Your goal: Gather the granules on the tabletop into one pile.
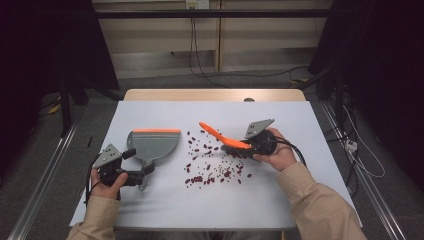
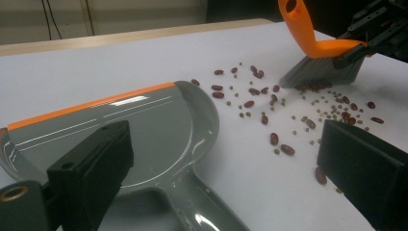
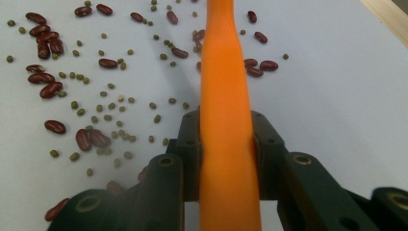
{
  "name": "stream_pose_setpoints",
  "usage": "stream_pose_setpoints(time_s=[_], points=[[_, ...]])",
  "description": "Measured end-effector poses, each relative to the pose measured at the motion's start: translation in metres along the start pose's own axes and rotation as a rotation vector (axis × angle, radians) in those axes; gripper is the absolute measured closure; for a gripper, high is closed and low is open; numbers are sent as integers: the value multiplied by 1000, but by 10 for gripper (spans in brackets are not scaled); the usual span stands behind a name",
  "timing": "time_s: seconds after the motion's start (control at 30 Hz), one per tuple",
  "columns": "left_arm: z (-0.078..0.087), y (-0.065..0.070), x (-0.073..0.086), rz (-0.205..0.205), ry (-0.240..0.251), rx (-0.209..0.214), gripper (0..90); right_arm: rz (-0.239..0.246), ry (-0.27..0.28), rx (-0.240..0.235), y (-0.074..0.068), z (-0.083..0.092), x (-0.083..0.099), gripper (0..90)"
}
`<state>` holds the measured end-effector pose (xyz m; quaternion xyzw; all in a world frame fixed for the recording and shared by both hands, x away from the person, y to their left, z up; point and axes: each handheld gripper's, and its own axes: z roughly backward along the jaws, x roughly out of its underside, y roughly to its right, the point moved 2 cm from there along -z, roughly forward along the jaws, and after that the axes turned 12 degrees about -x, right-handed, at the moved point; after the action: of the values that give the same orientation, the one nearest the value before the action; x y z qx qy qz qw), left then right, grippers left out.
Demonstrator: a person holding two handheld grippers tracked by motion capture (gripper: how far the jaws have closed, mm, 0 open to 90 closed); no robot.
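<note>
From above, the dustpan lies on the white table at the left, its orange-edged mouth pointing away from the person and its handle running back toward the left gripper. That gripper's jaws are at the handle's end; whether they pinch it I cannot tell from here. The scattered beans lie between the pan and the brush, which the right gripper clamps by its orange handle. The brush's long axis slants up and away to the left, bristles down on the right edge of the spill. So the beans lie to the left of the brush, and the pan farther left again; the right hand is the nearer to them.

Along the left gripper's own jaws, the two black pads stand spread wide, one over the pan's handle side, the other over bare table, neither pressing on anything. Beans lie to the right of the pan, with the brush beyond them.

Along the right gripper's jaws, both pads press the orange handle, with beans mostly to its left.
</note>
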<state>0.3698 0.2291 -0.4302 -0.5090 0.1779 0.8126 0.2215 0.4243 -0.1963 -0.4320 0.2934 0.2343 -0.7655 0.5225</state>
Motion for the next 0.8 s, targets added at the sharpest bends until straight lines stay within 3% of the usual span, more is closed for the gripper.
stream_pose_setpoints(time_s=[0.13, 0.37, 0.5, 0.8], points=[[1, 0, 0, -1, 4, 1, 53, -21, 59, 25, 4, 10, -3, 716], [1, 1, -1, 10, 7, 10, 53, -83, 122, 101, 32, 14, -13, 715], [1, 0, 0, 8, 5, 16, 53, -117, 152, 138, 49, 1, -22, 716], [0, 0, 2, 19, -8, 17, 53, -87, 109, 168, 77, -44, -46, 715]])
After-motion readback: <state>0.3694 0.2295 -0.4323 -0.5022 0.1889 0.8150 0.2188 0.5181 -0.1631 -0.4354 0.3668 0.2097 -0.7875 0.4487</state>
